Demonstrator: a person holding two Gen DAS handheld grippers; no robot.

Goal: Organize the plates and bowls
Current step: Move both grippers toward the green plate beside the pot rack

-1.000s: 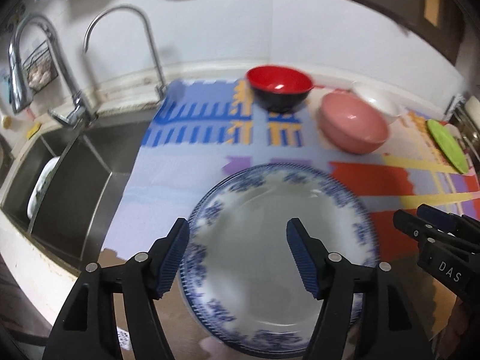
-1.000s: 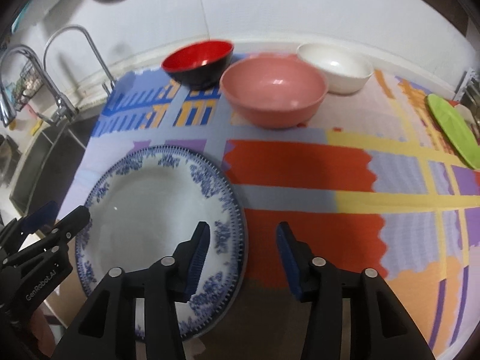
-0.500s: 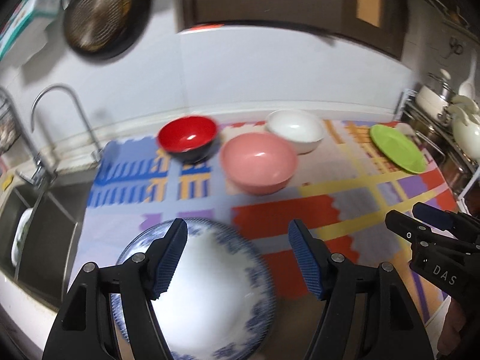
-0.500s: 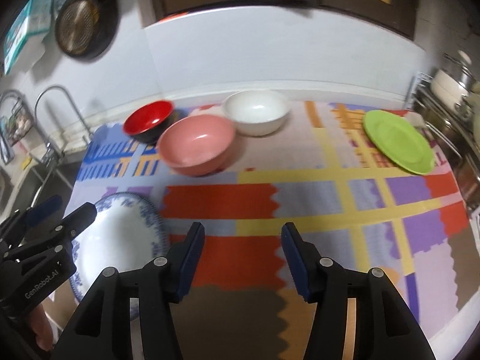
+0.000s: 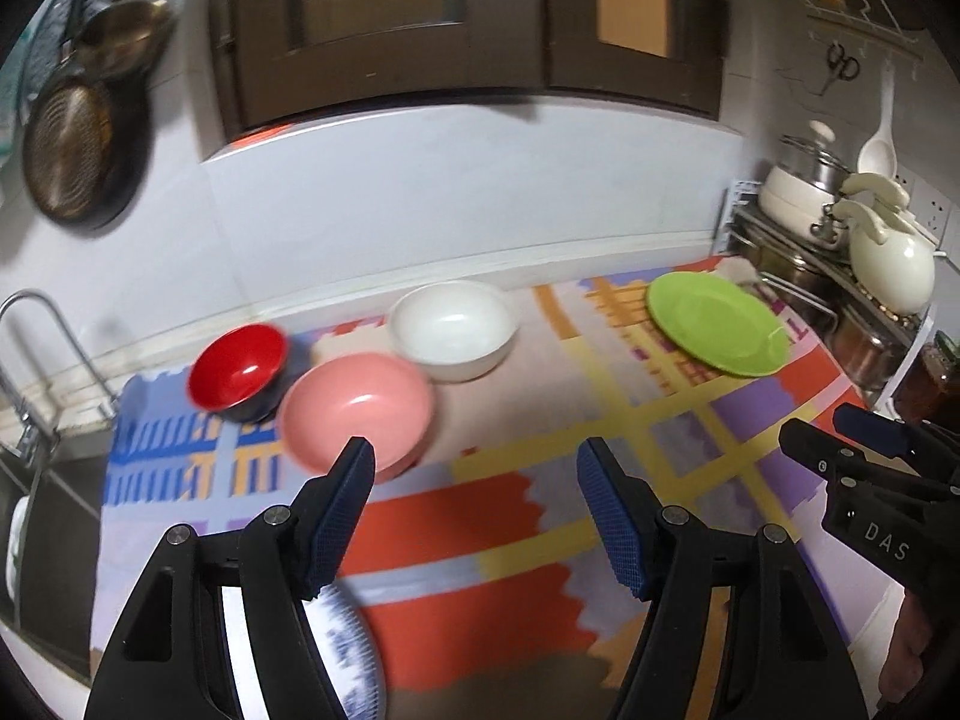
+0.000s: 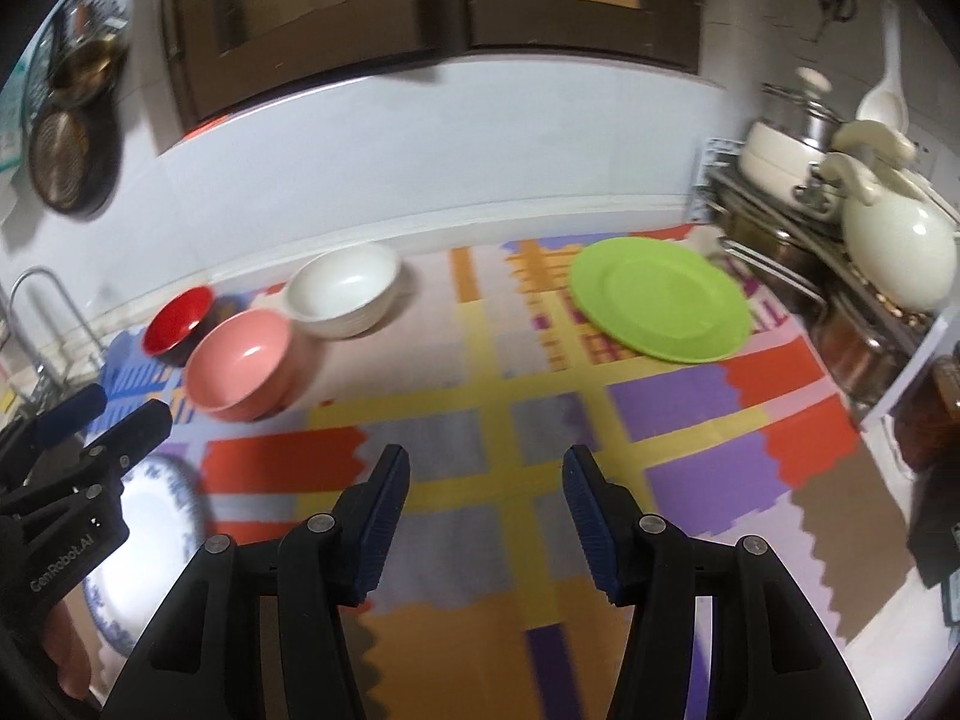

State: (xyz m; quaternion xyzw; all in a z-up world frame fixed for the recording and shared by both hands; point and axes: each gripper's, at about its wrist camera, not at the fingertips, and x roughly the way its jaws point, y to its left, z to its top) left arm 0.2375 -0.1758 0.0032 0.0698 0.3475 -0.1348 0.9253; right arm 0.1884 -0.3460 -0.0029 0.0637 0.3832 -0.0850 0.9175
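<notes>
A red bowl [image 5: 240,371], a pink bowl [image 5: 357,408] and a white bowl [image 5: 453,329] stand close together at the back left of the patterned mat [image 5: 540,504]. A green plate [image 5: 717,323] lies at the back right. A blue-and-white plate [image 5: 345,654] lies at the near left, partly hidden behind my left gripper [image 5: 477,501], which is open and empty above the mat. My right gripper [image 6: 486,510] is open and empty over the mat's middle. In the right wrist view I see the pink bowl [image 6: 240,363], the white bowl [image 6: 343,287], the red bowl [image 6: 177,321], the green plate [image 6: 660,299] and the blue-and-white plate [image 6: 156,528].
A sink [image 5: 42,516] with a tap [image 5: 36,348] lies left of the mat. A rack [image 5: 840,294] with pots and a cream kettle [image 5: 891,252] stands at the right. Pans [image 5: 78,150] hang on the wall under dark cabinets [image 5: 468,18].
Both grippers have lifted back and tilted up from the blue-and-white plate. The plate has slid to the lower left of both views, and the bowls and green plate have come into fuller view.
</notes>
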